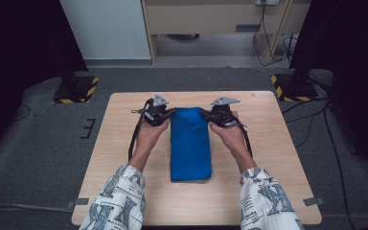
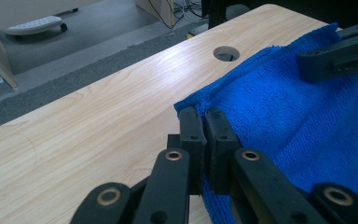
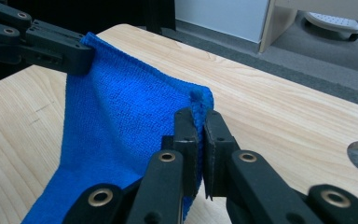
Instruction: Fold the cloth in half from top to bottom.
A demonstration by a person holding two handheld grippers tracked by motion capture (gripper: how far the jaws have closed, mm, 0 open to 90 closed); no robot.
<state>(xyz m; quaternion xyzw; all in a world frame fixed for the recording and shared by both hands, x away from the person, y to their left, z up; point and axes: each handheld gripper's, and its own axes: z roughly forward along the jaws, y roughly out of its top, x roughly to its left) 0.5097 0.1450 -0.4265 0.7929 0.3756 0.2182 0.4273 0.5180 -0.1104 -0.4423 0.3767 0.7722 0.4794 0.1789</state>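
A folded blue towel [image 1: 190,143] lies lengthwise in the middle of the wooden table [image 1: 268,143]. My left gripper [image 1: 168,114] is shut on the towel's far left corner, and my right gripper [image 1: 206,115] is shut on its far right corner. In the left gripper view the jaws pinch the blue towel [image 2: 279,112] at its corner, left gripper [image 2: 204,122], with the other gripper's jaw holding the opposite corner farther off. In the right gripper view the right gripper [image 3: 199,122] clamps the towel [image 3: 121,116] edge likewise. The far end of the towel is lifted slightly between the two.
The table has a round cable hole [image 2: 226,53] near its far right corner. Beyond the table are grey carpet, two stand bases with yellow-black tape [image 1: 76,88], and a wooden desk [image 1: 211,19] with cables. Bare tabletop lies on both sides of the towel.
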